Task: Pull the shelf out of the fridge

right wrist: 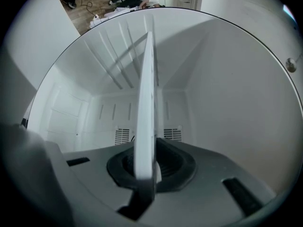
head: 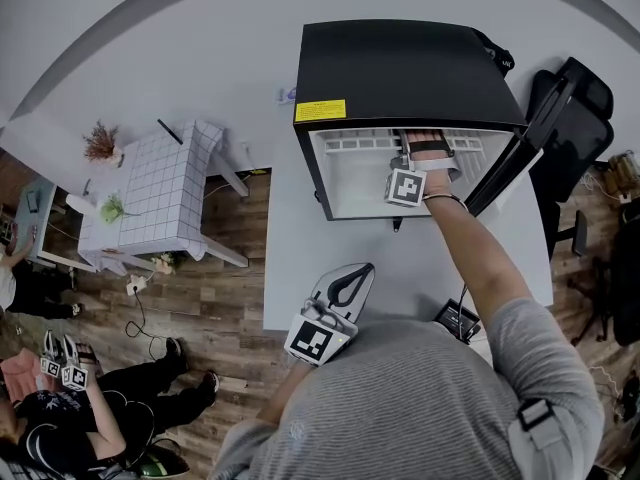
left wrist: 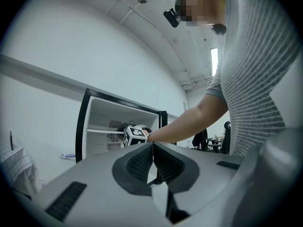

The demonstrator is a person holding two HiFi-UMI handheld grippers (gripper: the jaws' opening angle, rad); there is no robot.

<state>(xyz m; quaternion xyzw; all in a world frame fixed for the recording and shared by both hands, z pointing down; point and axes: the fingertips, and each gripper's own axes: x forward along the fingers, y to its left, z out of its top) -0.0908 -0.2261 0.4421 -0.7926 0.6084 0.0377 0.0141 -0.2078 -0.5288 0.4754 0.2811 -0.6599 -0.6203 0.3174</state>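
Right gripper view settles the matter. The thin white plastic shelf (right wrist: 147,93) stands edge-on in the middle of the picture. Its near edge is pinched between the dark ribbed pads of the right gripper (right wrist: 144,174), which is clenched on it. Its flat body runs straight away from the jaws toward the rear wall and the two small vent grilles (right wrist: 173,135). It looks upright there, most likely because that gripper is rolled onto its side. In the left gripper view the same shelf (left wrist: 102,131) lies level, partway up the white cavity and seated inside it, not yet drawn out. So the shelf's depth axis lines up with the way the tool points, and the pull should run back along that line, out through the open front and toward the person. I judge that any sideways drift would jam the edges against the ribbed side walls. Around it stands the boxy black compact fridge (head: 400,68), its black door (head: 545,128) swung wide to the right, and the person's right arm reaches into the opening. The left gripper (head: 340,293) is well apart from all this, held low near the person's chest above the near part of the pale grey table (head: 290,218). Its jaws are pressed together on nothing, so the right hand alone is placed to make the pull.
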